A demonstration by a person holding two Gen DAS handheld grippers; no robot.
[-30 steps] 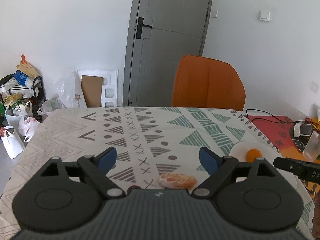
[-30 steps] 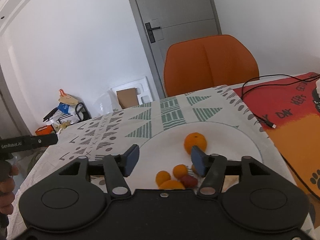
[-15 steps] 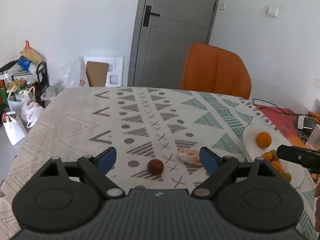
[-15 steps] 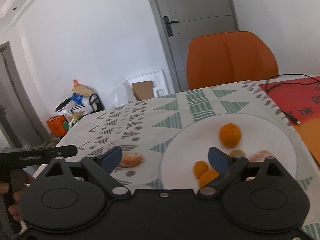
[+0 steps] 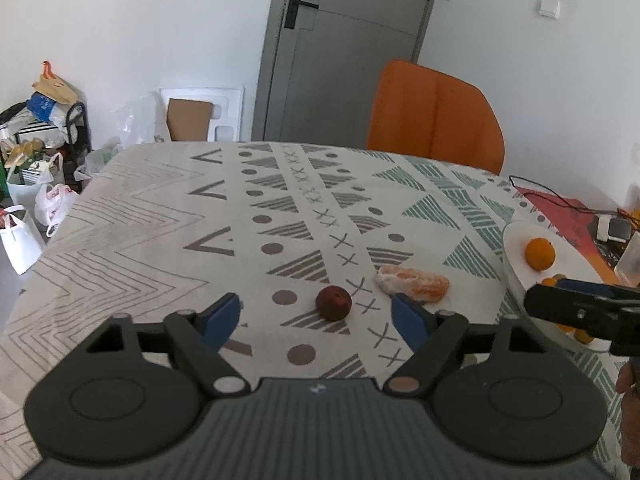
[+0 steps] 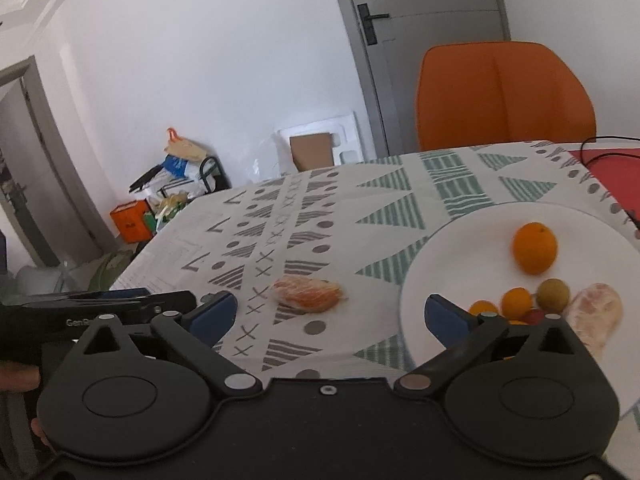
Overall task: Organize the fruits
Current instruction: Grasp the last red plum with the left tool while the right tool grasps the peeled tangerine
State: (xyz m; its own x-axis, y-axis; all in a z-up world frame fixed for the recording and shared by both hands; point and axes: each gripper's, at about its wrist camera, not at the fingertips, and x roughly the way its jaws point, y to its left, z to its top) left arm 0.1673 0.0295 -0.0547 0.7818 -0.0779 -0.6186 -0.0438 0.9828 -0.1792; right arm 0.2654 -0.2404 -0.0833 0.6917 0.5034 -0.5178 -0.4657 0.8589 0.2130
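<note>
A home dining room: patterned tabletop (image 5: 168,240), orange chair (image 5: 434,116), grey door (image 5: 348,52), shopping bags (image 5: 24,236) by the wall.

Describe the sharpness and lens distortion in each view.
Left wrist view: sharp; the dark red fruit and peeled segment are crisp, while the door bows from fisheye. Right wrist view: slightly softer; the orange on the white plate looks faintly smeared.

The tablecloth (image 5: 160,240) looked like matt woven cloth. The plate (image 6: 460,240) at the right was smooth and glossy white, the left gripper (image 5: 316,316) matt black plastic, and the chair (image 5: 432,116) smooth orange plastic, I think.
</note>
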